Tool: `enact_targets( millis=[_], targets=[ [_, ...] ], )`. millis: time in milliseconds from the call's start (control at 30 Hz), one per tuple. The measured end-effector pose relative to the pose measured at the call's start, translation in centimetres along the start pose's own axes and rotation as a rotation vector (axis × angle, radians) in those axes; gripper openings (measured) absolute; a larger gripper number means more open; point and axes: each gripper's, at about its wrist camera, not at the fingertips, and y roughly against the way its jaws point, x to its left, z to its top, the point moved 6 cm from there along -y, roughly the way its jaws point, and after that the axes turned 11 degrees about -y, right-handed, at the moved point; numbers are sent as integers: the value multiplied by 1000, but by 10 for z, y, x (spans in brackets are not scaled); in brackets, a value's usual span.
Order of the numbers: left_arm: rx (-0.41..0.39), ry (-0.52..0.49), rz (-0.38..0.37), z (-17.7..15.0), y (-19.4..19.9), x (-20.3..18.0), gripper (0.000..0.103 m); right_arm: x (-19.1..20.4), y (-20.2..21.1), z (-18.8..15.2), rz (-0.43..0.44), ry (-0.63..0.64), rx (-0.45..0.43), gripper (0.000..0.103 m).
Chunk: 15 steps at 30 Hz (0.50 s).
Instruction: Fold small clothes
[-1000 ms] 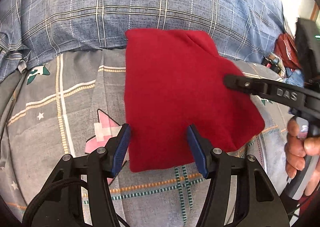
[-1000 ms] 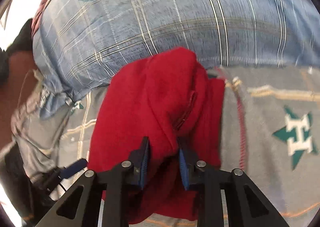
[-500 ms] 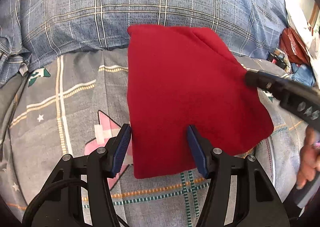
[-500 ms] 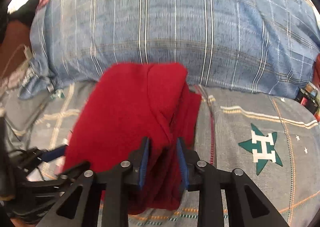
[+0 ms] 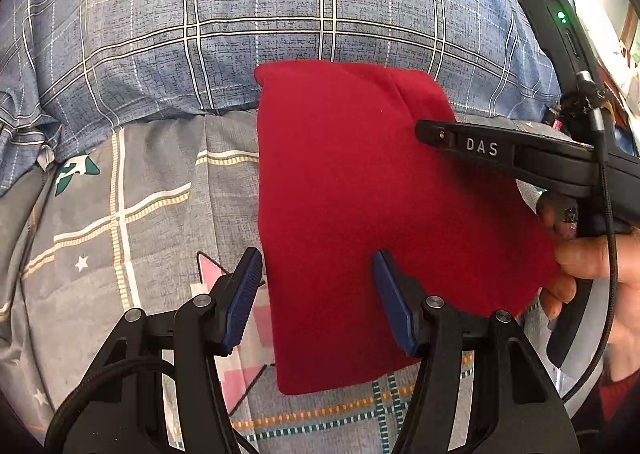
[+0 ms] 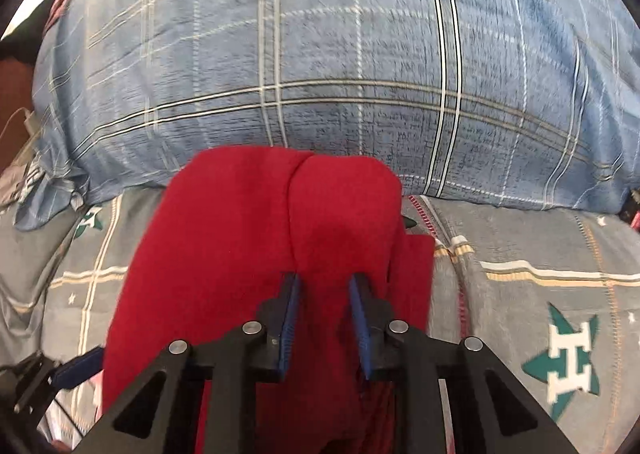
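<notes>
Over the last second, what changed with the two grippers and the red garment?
The right gripper let go: its jaws have spread off the fold of the red garment they pinched. The left gripper stayed open over the garment's near edge; the garment stayed folded on the bedsheet.

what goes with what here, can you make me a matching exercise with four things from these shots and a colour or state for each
Column A
1. garment
2. pillow
3. left gripper
4. star with an H

Column B
a. blue plaid
b. green and white, printed on the grey sheet
c. solid red, lying folded
d. jaws wide open over the cloth's near part

Pairs: 1-c, 2-a, 3-d, 4-b
</notes>
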Motion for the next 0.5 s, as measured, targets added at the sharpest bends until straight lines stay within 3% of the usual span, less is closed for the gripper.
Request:
enact_targets(
  millis=[233, 367, 500],
  targets=[
    [8, 3, 1, -1, 0, 1, 59, 3, 31, -11, 14, 15, 7, 25],
    [10, 2, 5, -2, 0, 0, 58, -1, 61, -38, 24, 46, -8, 26],
    [19, 11, 4, -4, -4, -1, 60, -16, 45, -67, 10, 13, 28, 30]
  ],
)
